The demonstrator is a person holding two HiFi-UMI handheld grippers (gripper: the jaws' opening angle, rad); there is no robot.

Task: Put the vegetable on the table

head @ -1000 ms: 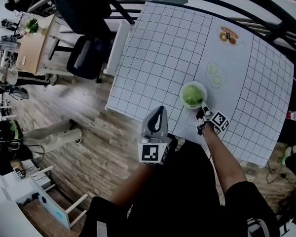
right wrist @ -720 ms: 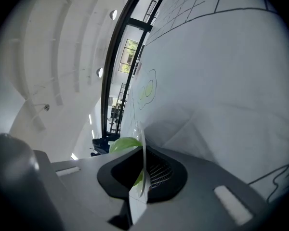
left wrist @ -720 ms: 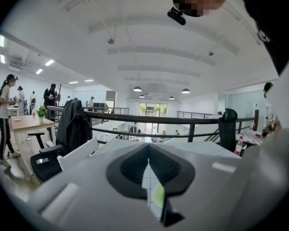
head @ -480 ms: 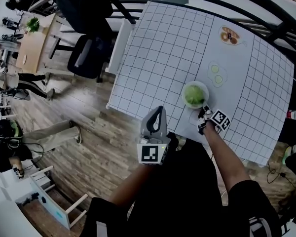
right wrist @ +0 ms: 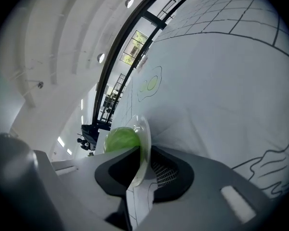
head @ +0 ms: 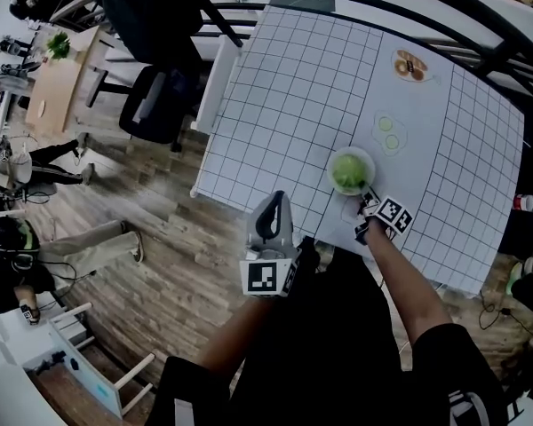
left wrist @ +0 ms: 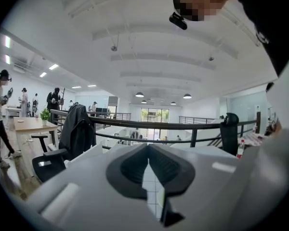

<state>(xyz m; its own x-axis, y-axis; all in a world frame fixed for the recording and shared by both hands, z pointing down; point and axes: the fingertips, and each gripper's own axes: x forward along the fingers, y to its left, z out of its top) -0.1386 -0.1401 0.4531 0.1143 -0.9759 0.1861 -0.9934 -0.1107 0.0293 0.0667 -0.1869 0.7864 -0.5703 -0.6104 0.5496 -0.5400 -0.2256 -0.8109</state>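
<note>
At the near edge of the white squared table (head: pixel 284 87) stands a clear bowl (head: pixel 331 176), and inside it lies one round green vegetable (head: pixel 348 172), which fills most of the bowl. So the vegetable is in the bowl, not on the table surface itself.

The right gripper (head: pixel 366 204) reaches to the side of the bowl that is closest to the person. In the right gripper view its jaws pinch the thin rim of the bowl (right wrist: pixel 143 134) between them, one jaw inside and one outside, and the vegetable (right wrist: pixel 120 139) shows just behind the inner jaw of the gripper (right wrist: pixel 139 165). From no view can I tell if the bottom of the bowl touches the table or is a little above it.

The left gripper (head: pixel 279 201) is held apart from the table, over the wooden floor (head: pixel 160 264), and points up and forward. In the left gripper view its jaws are pressed together with nothing between them (left wrist: pixel 148 150).

Two drawings (head: pixel 389 134) are on the table farther away, too small to read well. A black chair (head: pixel 155 105) stands at the left side of the table. At the right border a bottle (head: pixel 526 207) is partly cut off.
</note>
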